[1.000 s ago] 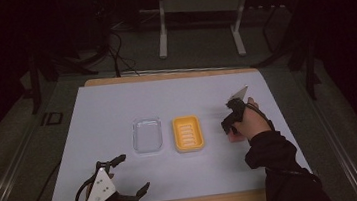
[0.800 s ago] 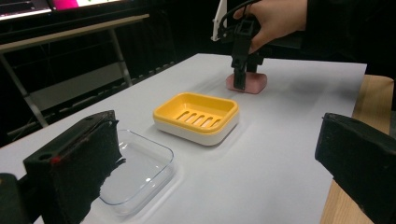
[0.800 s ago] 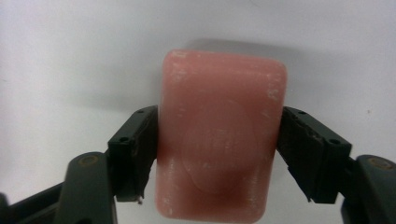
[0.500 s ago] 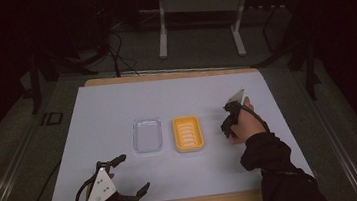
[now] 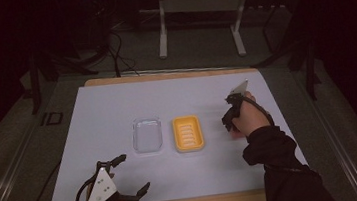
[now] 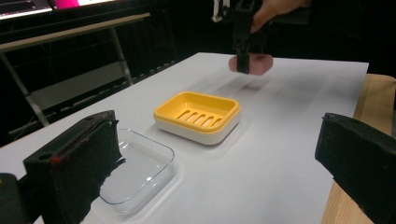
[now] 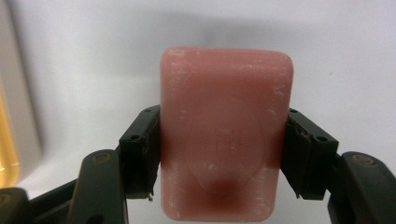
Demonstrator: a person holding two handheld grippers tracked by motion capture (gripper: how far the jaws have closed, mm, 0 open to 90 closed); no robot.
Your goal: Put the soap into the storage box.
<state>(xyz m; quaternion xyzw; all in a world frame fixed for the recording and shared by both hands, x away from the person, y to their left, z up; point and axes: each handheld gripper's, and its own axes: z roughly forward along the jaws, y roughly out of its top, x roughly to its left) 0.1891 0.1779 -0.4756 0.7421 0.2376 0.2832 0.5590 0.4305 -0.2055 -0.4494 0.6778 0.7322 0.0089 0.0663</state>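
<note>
A pink bar of soap point(image 7: 225, 133) sits pinched between the jaws of the right gripper point(image 7: 224, 158), gripped on its two long sides above the white tabletop point(image 5: 224, 171). A yellow slotted soap dish point(image 5: 188, 133) lies beside those jaws, with a clear plastic lid point(image 5: 147, 135) just past it. At the near edge, the left gripper point(image 5: 133, 174) rests with its jaws spread wide and holding nothing, the lid and the dish ahead of them.
</note>
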